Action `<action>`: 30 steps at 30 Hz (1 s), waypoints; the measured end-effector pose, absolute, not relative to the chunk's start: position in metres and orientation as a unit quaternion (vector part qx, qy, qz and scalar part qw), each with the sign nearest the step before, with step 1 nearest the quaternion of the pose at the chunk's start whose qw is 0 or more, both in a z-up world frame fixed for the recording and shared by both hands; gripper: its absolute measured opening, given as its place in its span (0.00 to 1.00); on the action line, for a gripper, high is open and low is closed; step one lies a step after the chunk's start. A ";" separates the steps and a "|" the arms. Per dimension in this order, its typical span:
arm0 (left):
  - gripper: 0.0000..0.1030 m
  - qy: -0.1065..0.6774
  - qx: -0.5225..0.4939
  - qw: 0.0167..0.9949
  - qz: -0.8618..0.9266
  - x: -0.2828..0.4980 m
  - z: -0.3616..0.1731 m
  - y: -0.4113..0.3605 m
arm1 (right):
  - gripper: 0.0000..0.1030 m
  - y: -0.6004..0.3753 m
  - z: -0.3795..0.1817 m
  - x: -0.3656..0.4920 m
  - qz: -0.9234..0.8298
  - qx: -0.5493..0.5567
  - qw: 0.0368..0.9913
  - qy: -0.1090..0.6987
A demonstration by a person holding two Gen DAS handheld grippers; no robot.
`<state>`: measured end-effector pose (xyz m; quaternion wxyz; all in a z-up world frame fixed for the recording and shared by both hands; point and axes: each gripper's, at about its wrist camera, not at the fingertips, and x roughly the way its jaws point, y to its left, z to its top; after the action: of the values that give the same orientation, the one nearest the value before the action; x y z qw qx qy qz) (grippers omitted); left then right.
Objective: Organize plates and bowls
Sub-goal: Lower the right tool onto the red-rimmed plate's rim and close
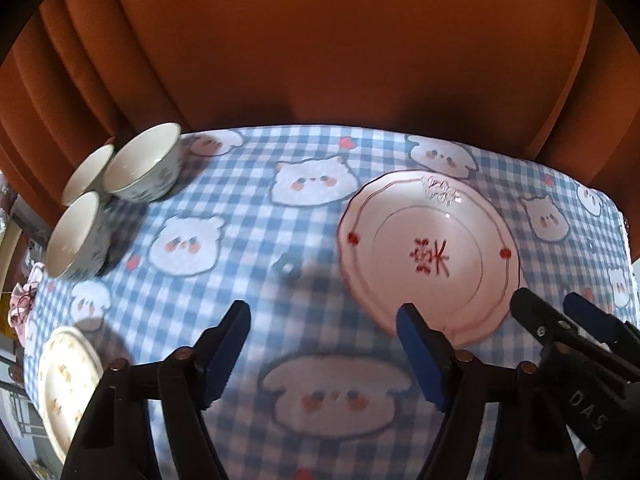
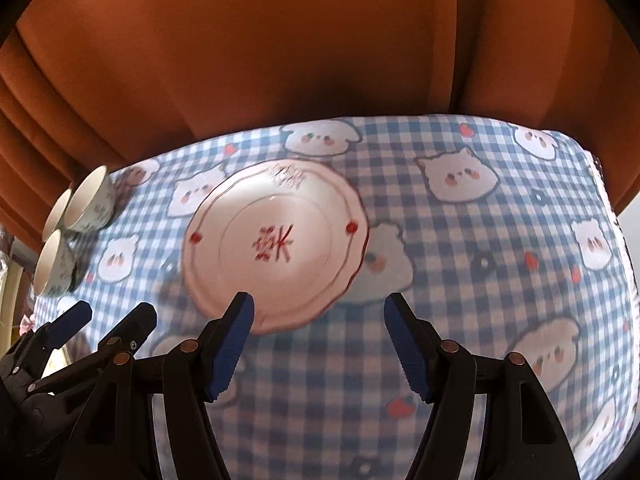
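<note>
Both grippers tilt steeply down over the worktop point(image 1: 248, 240), which is covered in a blue-and-white checked cloth printed with cartoon animal faces, with an orange curtain point(image 1: 320, 48) hanging behind its far edge.

In the left wrist view, the left gripper point(image 1: 324, 316) has its blue-padded fingers point(image 1: 230, 354) spread well apart with only cloth showing between them; nothing is held. The pink plate point(image 1: 428, 252), with red characters at its centre and a scalloped rim, lies flat on the cloth at about 1 o'clock from this gripper, and the right-hand finger overlaps the plate's near rim in the picture; whether it touches cannot be told. Three white bowls point(image 1: 140, 164) stand clustered, touching or nearly so, at about 10 o'clock near the far left corner. A cream plate point(image 1: 68, 384) with small orange motifs sits at about 8 o'clock by the left edge.

In the right wrist view, the right gripper point(image 2: 318, 316) is likewise parted wide and empty. The pink plate lies at about 11 o'clock from it, its near rim just at the left finger's tip. The bowls sit far off at 10 o'clock. The two grippers hang side by side, close together, each visible at the edge of the other's view.
</note>
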<state>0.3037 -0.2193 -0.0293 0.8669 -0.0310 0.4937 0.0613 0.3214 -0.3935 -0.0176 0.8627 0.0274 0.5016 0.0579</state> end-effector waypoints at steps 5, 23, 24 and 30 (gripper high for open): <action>0.72 0.497 -0.041 0.864 0.070 0.338 -0.045 -0.224 | 0.68 -0.399 -0.032 0.355 0.055 0.027 0.862 0.504; 0.62 0.533 -0.034 0.844 0.033 0.391 -0.088 -0.245 | 0.39 -0.404 -0.091 0.425 0.045 0.034 0.840 0.539; 0.62 0.533 -0.035 0.845 0.034 0.391 -0.088 -0.245 | 0.39 -0.403 -0.092 0.424 0.044 0.031 0.841 0.538; 0.61 0.538 -0.022 0.842 0.032 0.387 -0.087 -0.246 | 0.39 -0.397 -0.092 0.421 0.034 0.027 0.839 0.542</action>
<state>0.3870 -0.2460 -0.0874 0.8422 -0.0220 0.5378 0.0317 0.4210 -0.3969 -0.0925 0.8391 0.0266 0.5422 0.0341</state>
